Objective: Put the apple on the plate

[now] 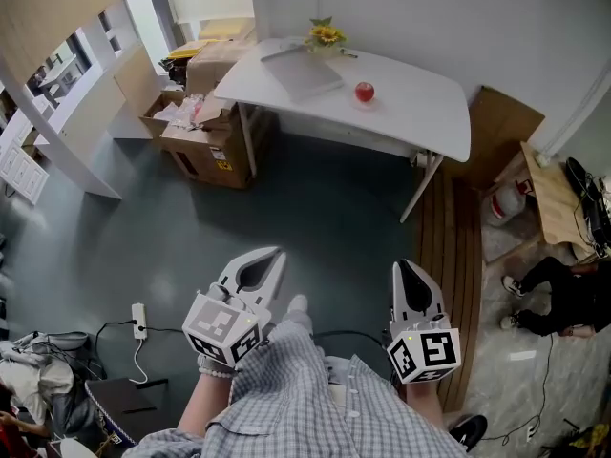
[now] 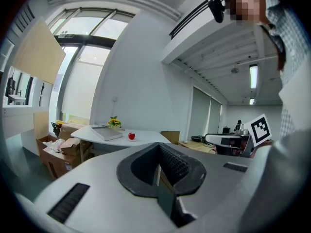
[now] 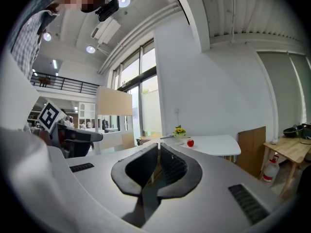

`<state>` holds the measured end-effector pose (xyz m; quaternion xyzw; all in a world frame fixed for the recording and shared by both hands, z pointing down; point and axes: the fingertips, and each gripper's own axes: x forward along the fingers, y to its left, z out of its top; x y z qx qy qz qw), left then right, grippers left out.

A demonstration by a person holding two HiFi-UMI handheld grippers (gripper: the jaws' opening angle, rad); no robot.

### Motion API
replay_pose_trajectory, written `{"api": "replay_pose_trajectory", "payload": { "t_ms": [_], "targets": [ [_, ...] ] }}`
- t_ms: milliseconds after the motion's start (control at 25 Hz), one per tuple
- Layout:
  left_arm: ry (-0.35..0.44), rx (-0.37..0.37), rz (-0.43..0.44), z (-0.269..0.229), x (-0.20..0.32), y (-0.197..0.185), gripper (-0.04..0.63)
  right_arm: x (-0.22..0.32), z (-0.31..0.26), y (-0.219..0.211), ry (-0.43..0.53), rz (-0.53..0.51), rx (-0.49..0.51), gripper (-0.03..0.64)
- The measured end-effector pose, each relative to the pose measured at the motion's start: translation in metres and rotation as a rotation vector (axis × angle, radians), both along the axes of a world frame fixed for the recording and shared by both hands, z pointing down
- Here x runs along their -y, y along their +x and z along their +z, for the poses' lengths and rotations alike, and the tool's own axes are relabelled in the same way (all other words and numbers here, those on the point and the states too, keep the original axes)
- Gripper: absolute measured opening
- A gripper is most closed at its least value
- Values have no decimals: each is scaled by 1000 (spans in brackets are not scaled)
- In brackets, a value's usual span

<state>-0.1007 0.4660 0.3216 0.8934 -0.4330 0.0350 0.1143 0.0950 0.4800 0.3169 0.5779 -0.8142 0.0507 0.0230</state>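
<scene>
Left gripper [image 1: 270,256], right gripper [image 1: 405,267]: jaws together.

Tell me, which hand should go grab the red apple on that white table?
Right, probably. Both are far from the round red apple on the white table, and both tongs are shut, but the right tongs point almost straight at it, while the left tongs sit farther aside.

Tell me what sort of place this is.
Looks like an office or lab workspace, probably mid-setup: a white table with an apple, open cardboard boxes beside it, and a wooden workbench at the side.
</scene>
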Motion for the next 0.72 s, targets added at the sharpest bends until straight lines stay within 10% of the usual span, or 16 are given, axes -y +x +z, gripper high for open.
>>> {"api": "replay_pose_trajectory", "payload": {
  "t_ms": [720],
  "targets": [
    [-12, -11, 132, 1, 132, 2, 9, 112, -4, -10, -12, 103, -16, 29]
  ]
}}
